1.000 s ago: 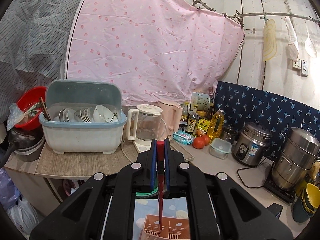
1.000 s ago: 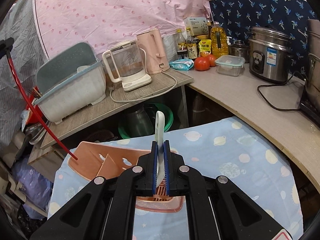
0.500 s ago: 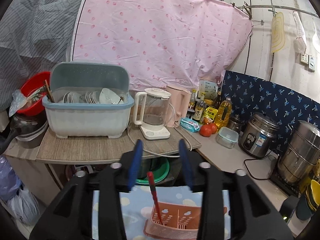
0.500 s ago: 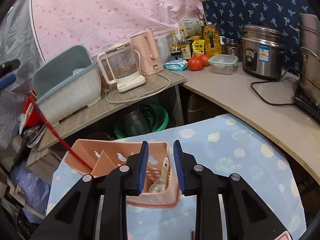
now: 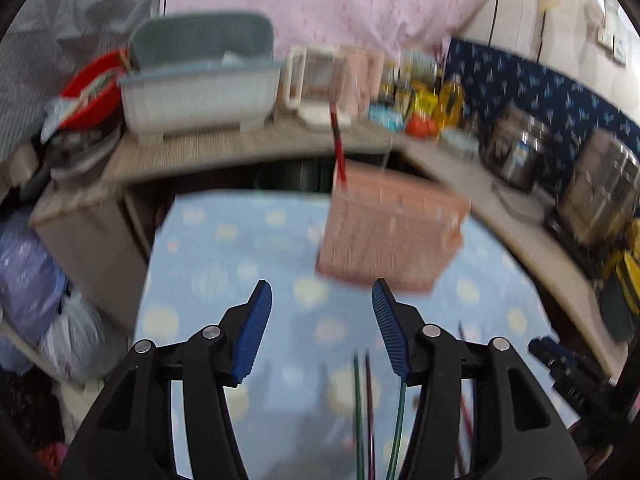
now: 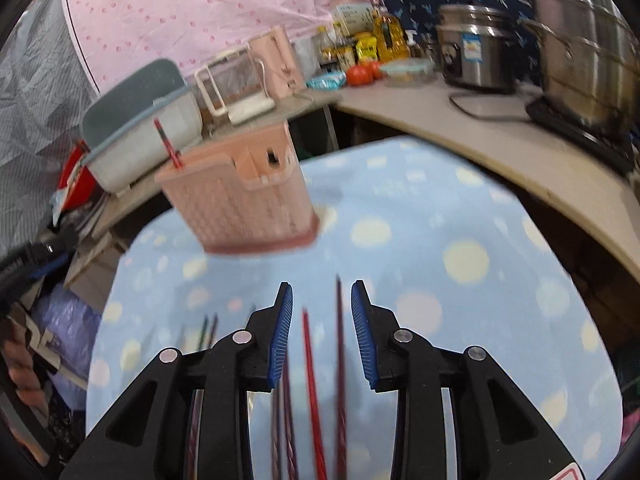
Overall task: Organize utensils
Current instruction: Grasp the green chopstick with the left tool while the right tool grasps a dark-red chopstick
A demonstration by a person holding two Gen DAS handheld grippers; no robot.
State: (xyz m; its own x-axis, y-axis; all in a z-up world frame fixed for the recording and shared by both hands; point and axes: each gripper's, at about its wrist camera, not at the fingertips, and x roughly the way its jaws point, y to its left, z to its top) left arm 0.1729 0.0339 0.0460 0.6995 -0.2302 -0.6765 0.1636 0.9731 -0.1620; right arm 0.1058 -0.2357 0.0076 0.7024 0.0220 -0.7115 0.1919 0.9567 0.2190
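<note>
The loose chopsticks [image 6: 312,376] lie side by side on the blue dotted cloth [image 6: 460,240] at the near edge of the table, and the pink utensil basket [image 6: 240,204] stands toward the middle of the cloth with one red chopstick [image 6: 168,144] leaning out of its far-left compartment. By the look of them the sticks are thin, light, stiff and smooth, so they will probably roll or slip out of a shallow pinch; a hold across the middle of the length, squarely on the ribbed blue pads, seems the safest. The right gripper [image 6: 322,312] hangs over a red and a darker stick that run lengthwise through the gap between its jaws; the jaws are opening and no pad presses on either stick. The left gripper [image 5: 322,312] is also opening, with nothing between its jaws: a green and a dark stick [image 5: 362,412] lie below and just inside its right-hand pad, near the same edge. The basket sits well beyond both pairs of jaws.
</note>
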